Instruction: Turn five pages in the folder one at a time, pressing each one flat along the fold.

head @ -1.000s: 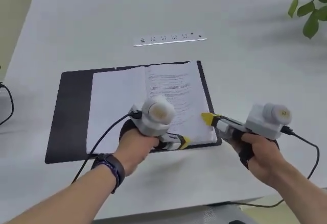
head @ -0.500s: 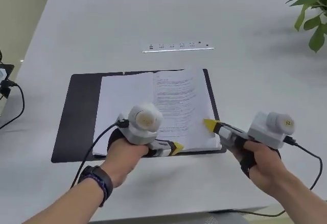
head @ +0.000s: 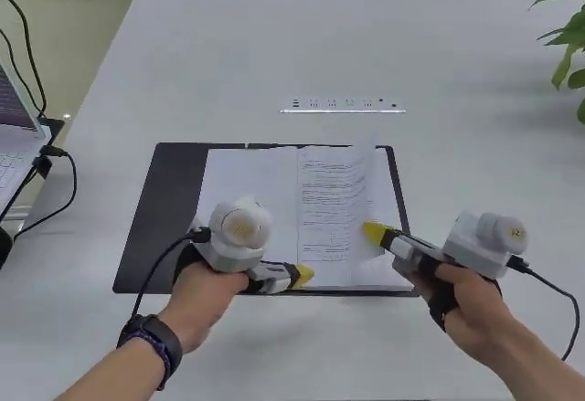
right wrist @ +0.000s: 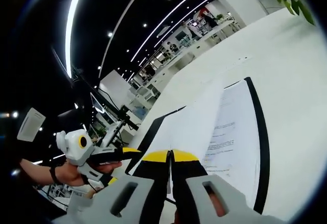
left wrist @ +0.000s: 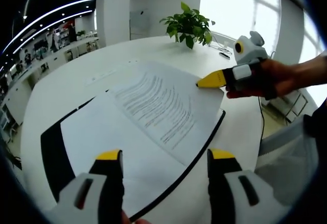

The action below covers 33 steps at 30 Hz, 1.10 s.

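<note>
Black folder [head: 155, 227]: lies open and flat on the white table [head: 274, 45]; its dark cover shows as a wide band on the left and a thin rim along the right and near edges, and in the left gripper view [left wrist: 51, 147] it runs under the jaws
Printed page [head: 334, 209]: the right-hand leaf, text side up; its outer edge is raised off the sheets beneath and bowed toward the fold, so it looks narrower than the leaf under it; it also shows in the left gripper view [left wrist: 158, 106]
Blank sheet [head: 247, 191]: flat on the left side of the fold, meeting the printed page at the spine
Right gripper [head: 373, 233]: yellow tips pinched together on the outer edge of the printed page, toward its near half; in its own view [right wrist: 170, 156] the jaws meet with hardly a slit between them
Left gripper [head: 294, 276]: at the near edge of the folder, close to the fold, lying low; in its own view [left wrist: 166, 155] the jaws stand wide apart with nothing gripped, and the folder's near edge crosses between them
Grippers together: near each other but apart, with the printed page between
Power strip [head: 343, 105]: on the table beyond the folder, well apart from it
Plant [head: 571, 45]: leaves at the far right
Laptop [head: 9, 136]: at the far left, beside the table, cables trailing
Wristband [head: 151, 337]: dark, on the left wrist
</note>
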### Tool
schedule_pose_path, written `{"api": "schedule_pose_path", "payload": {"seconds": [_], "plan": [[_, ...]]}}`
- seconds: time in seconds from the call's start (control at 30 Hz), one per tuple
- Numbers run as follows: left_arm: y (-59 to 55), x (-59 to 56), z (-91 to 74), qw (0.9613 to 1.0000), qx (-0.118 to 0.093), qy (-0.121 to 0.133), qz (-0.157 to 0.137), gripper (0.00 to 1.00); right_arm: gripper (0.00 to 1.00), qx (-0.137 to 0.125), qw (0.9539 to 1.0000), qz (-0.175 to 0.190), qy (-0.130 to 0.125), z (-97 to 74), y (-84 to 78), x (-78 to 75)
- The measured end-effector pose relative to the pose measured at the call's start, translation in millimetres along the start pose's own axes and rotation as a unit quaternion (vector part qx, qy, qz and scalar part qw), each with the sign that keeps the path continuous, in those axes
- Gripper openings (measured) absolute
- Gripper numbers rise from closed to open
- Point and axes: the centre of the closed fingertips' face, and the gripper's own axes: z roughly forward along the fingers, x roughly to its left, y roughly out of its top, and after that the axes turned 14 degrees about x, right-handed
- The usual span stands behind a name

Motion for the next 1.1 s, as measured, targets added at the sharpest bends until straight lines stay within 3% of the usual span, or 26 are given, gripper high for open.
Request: {"api": "schedule_pose_path", "payload": {"seconds": [0.4,1.1], "plan": [[-13.7,20.2,-26.7,0.9992,-0.018,0.019,-0.032,0.67,0.0,0.001,0.9997,-0.016,0.019,15.6,4.8,26.8],[-34.8,42.7,-61.1,0.9961,-0.038,0.043,-0.067,0.69,0.0,0.015,0.9983,-0.039,0.041,36.0,0.7,61.1]]}}
